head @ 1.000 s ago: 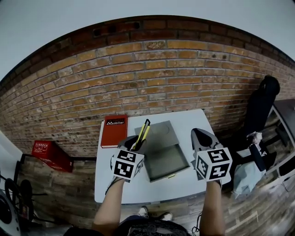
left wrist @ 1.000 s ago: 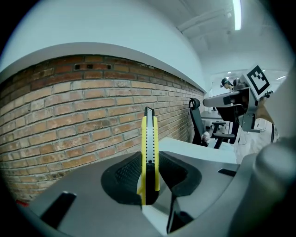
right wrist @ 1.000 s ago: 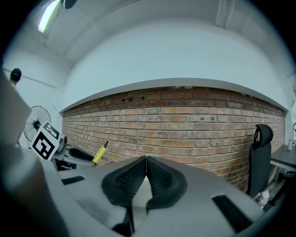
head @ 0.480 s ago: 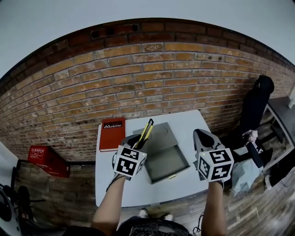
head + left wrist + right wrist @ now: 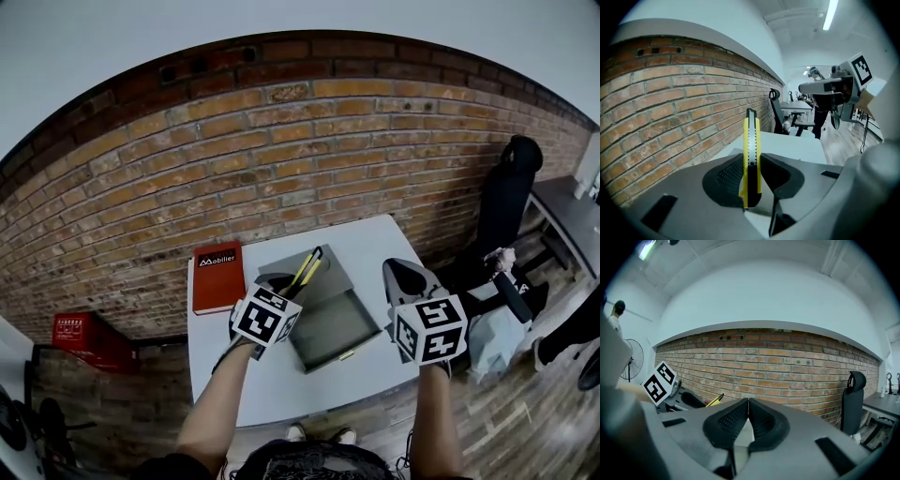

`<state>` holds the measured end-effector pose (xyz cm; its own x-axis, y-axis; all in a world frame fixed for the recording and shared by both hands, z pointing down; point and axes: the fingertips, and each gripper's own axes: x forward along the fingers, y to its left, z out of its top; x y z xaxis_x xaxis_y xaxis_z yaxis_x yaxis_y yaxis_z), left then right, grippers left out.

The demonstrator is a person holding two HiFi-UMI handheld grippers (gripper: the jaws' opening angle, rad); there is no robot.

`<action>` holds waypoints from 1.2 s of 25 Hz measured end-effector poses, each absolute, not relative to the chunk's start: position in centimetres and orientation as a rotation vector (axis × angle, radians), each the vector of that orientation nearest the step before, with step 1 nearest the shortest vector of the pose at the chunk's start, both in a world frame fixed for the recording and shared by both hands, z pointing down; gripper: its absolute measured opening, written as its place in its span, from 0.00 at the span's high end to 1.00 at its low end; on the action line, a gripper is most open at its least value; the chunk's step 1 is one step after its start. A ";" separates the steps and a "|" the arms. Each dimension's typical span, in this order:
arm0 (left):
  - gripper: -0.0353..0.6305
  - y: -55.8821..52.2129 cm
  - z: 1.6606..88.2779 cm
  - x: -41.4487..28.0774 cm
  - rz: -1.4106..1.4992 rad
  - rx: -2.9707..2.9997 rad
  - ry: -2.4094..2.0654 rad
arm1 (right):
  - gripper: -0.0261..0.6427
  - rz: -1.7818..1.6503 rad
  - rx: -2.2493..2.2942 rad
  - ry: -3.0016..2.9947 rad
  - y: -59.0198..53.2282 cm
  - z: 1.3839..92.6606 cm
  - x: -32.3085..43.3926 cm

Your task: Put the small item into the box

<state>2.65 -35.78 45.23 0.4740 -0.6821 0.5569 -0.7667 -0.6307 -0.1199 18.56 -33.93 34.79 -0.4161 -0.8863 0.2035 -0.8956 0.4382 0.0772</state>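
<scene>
A red book (image 5: 217, 277) lies on the white table (image 5: 375, 242) just left of the left gripper (image 5: 751, 165), whose jaws clamp a yellow utility knife (image 5: 751, 136) jutting forward over the open grey box (image 5: 330, 323) at its right; beyond the box, the right gripper (image 5: 748, 405) hovers with jaws pressed together, empty

Head view looks steeply down onto the table (image 5: 272, 384), close above the left gripper (image 5: 284, 286) and right gripper (image 5: 398, 274). Left gripper view faces along the brick wall (image 5: 670, 93); right gripper view faces it squarely. Each shows the other gripper.
</scene>
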 end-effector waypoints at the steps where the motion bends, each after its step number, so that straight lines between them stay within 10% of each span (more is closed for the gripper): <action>1: 0.75 -35.9 45.7 2.9 0.906 2.571 -1.241 | 0.93 0.062 1.558 -2.471 -33.9 34.9 18.5; 30: 0.75 -35.7 60.9 8.0 1.589 2.338 -0.596 | 0.93 0.164 1.573 -2.426 -35.0 38.7 19.8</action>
<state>8.05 -35.72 60.90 0.3206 -0.1911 0.9277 -0.4661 -0.8845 -0.0211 19.81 -34.98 38.73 -0.3890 -0.8825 0.2643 -0.9100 0.4127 0.0387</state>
